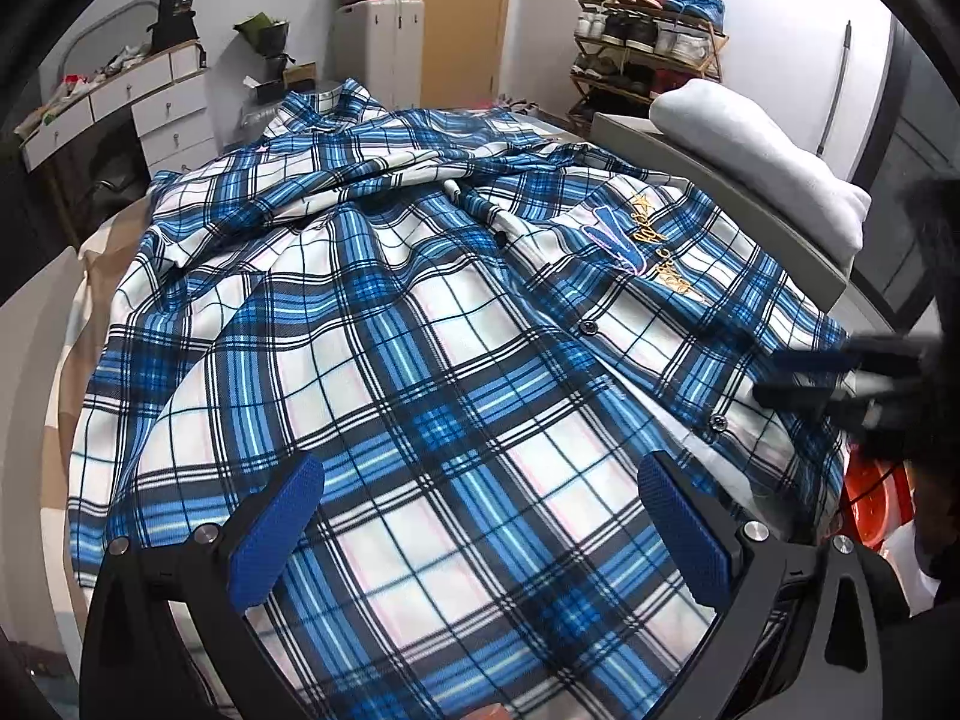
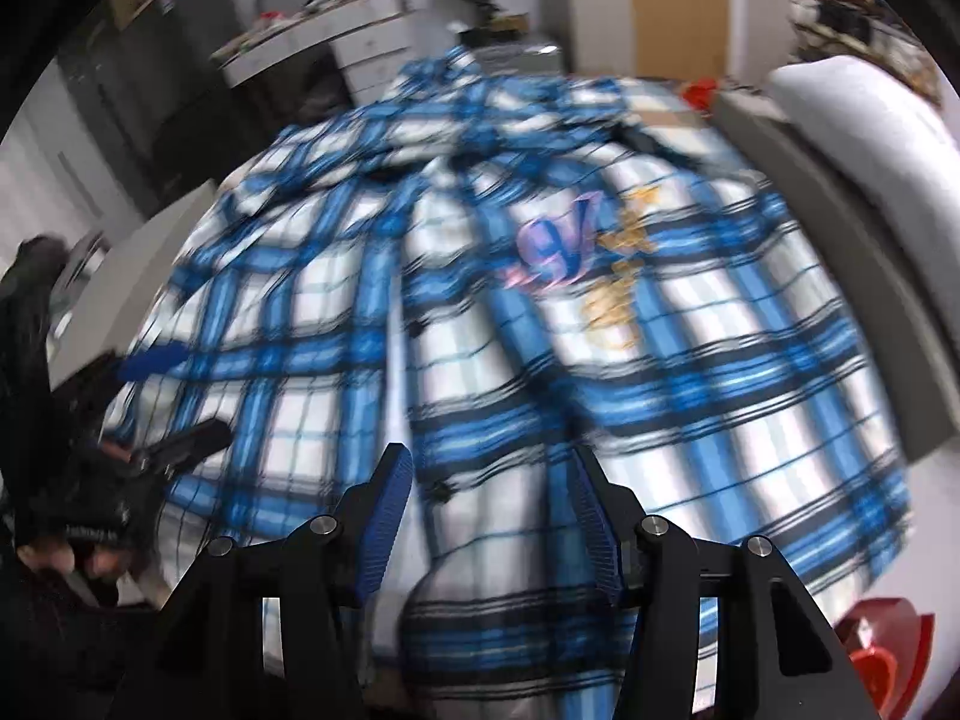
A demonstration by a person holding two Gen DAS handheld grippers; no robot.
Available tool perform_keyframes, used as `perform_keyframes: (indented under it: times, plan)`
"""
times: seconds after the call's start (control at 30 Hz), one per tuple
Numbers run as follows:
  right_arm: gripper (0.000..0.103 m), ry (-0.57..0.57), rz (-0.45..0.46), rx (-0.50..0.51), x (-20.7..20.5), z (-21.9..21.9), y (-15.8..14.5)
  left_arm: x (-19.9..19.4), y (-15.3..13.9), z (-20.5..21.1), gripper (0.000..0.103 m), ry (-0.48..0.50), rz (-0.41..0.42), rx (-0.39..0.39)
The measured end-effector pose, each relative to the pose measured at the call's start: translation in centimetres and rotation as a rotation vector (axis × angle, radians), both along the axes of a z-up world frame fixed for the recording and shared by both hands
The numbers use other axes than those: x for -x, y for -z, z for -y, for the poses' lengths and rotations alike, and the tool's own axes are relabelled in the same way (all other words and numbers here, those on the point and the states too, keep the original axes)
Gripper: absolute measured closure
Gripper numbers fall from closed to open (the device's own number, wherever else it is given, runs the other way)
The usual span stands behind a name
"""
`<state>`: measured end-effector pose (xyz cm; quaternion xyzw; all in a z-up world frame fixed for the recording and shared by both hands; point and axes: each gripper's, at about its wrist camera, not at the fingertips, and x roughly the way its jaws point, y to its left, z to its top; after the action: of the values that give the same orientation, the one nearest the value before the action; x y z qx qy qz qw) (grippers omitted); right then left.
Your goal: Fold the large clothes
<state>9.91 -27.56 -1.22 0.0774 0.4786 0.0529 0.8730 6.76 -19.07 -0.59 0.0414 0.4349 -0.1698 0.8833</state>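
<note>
From the left wrist, the blue, white and black plaid button-up shirt (image 1: 420,324) lies spread front-up over a round tabletop (image 1: 780,222), its collar at the far side and gold embroidery on the chest. The left hand-held gripper (image 1: 480,516) hangs just above the lower hem with its blue-padded jaws wide apart, gripping nothing. The cloth looks thin, light and limp, so it should drape and wrinkle rather than hold a crease; the hem corners or the shoulder seams seem the best places to pinch. A folded grey sweatshirt (image 1: 762,150) rests on a grey board at the right, with a shoe rack (image 1: 648,54) and white drawers (image 1: 162,102) behind.

From the right wrist, blurred by motion, the right hand-held gripper (image 2: 492,504) stands partly open over the button placket, apparently clamping nothing.
</note>
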Motion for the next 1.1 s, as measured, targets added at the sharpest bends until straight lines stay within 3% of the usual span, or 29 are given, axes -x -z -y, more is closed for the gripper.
perform_keyframes:
  times: [0.23,0.4,0.63,0.73,0.83,0.9,0.97,1.0,1.1]
  plan:
    - [0.078,-0.080,-0.030,0.095,0.1,-2.3,1.9,0.6,-0.3,0.6,0.001,-0.055,0.020,-0.011]
    - [0.077,-0.068,0.026,0.112,1.0,-1.5,0.6,0.8,-0.2,0.8,0.001,-0.066,0.019,-0.047]
    - [0.075,-0.111,0.079,0.030,0.4,-1.4,-0.8,-0.4,0.5,0.8,0.001,-0.077,-0.008,-0.022]
    - [0.079,-0.136,0.062,0.029,-0.4,-2.4,0.1,-0.9,0.8,0.8,0.001,-0.078,-0.020,-0.022]
    - [0.079,-0.122,-0.017,0.083,-0.7,-2.6,1.9,-1.1,1.0,0.8,0.001,-0.078,-0.031,-0.018]
    - [0.080,-0.141,-0.003,0.100,-0.5,-2.6,1.9,-1.2,1.2,0.7,0.001,-0.078,-0.038,-0.017]
    - [0.087,-0.152,0.013,0.132,-0.2,-2.7,1.8,-1.4,1.5,0.6,0.001,-0.080,-0.047,-0.016]
    - [0.096,-0.150,0.015,0.152,-0.2,-2.5,1.9,-1.5,1.5,0.6,0.001,-0.082,-0.050,-0.015]
    - [0.100,-0.151,0.019,0.064,-0.6,-1.9,1.1,-1.8,1.4,0.3,0.001,-0.086,-0.048,-0.009]
